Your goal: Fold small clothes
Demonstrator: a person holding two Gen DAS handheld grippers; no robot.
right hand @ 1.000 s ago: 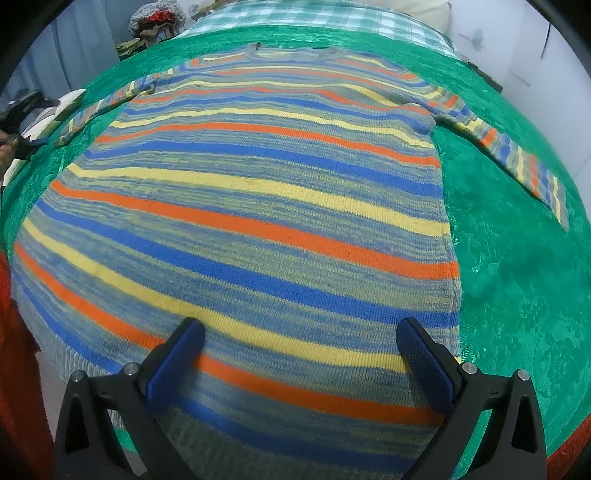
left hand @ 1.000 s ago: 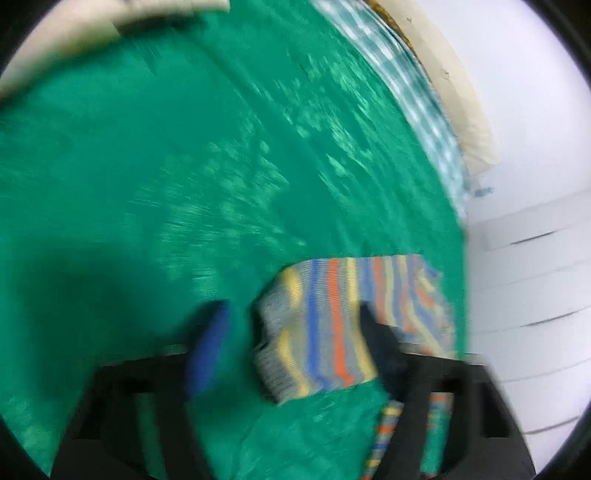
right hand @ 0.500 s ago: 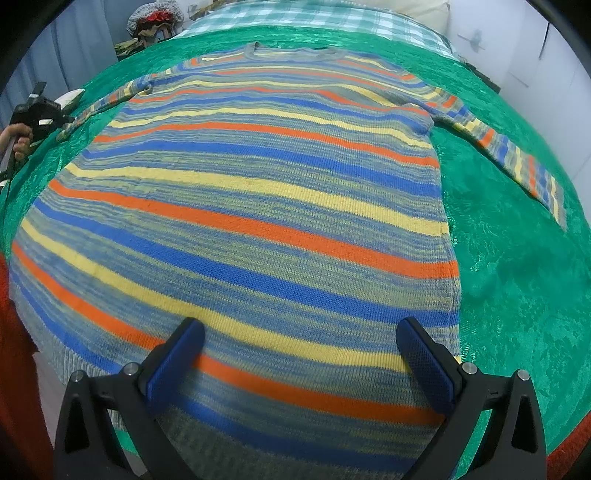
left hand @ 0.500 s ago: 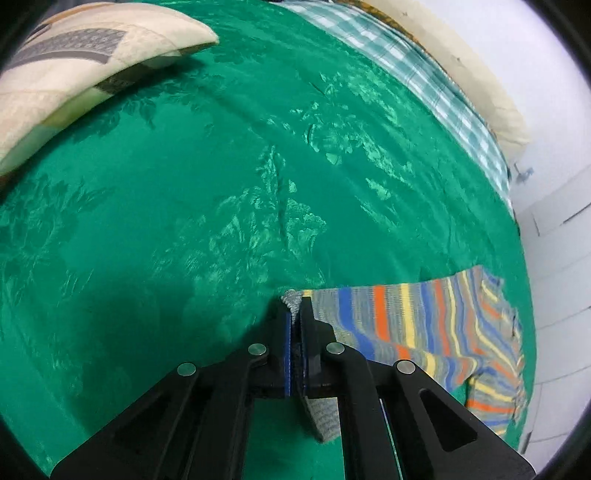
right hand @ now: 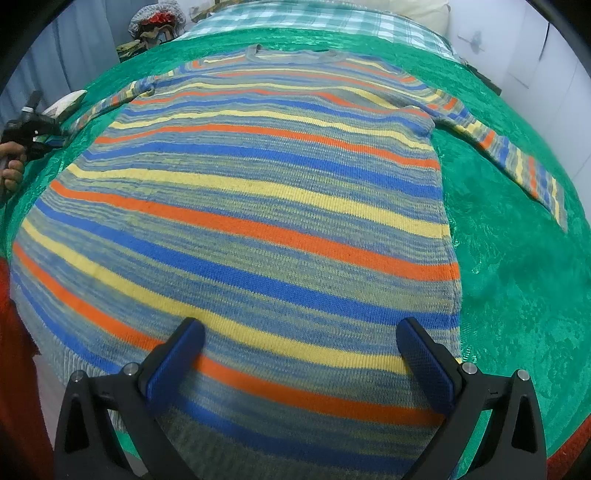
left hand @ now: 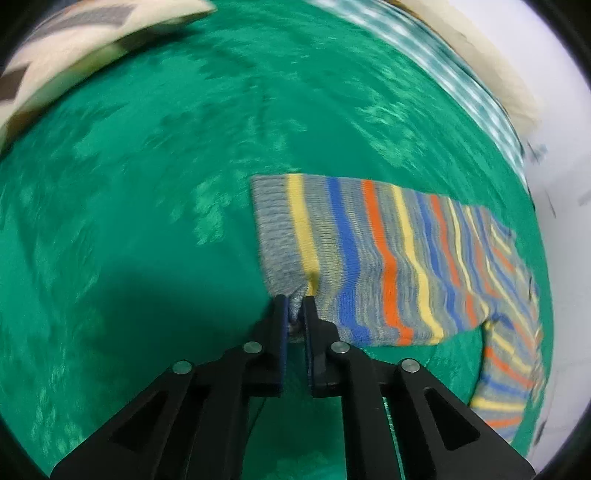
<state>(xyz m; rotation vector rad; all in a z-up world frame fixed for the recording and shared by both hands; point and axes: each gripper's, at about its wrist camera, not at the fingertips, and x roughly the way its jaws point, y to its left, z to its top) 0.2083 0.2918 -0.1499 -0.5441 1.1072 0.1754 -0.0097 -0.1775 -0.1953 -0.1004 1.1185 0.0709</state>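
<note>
A striped knit sweater [right hand: 258, 206] in blue, yellow, orange and grey lies flat, front up, on a green bedspread [right hand: 517, 280]. Its one sleeve [left hand: 369, 258] fills the left wrist view, lifted at the grey cuff. My left gripper [left hand: 294, 301] is shut on the near corner of that cuff. In the right wrist view that same gripper [right hand: 55, 142] shows small at the far left, held by a hand [right hand: 11, 166]. My right gripper [right hand: 299, 332] hovers open over the sweater's lower hem, nothing between its fingers. The other sleeve [right hand: 517, 158] lies stretched out to the right.
A cream patterned pillow [left hand: 74, 48] lies at the bed's upper left. A checked sheet [right hand: 295, 16] and pale pillow are at the head of the bed, white wall [right hand: 535, 74] to the right. Red cloth [right hand: 14, 369] hangs at the near left edge.
My left gripper closed on the sleeve's cuff, then swung and pulled it, so the sleeve now spreads wider across the view. The right gripper has stayed still and open.
</note>
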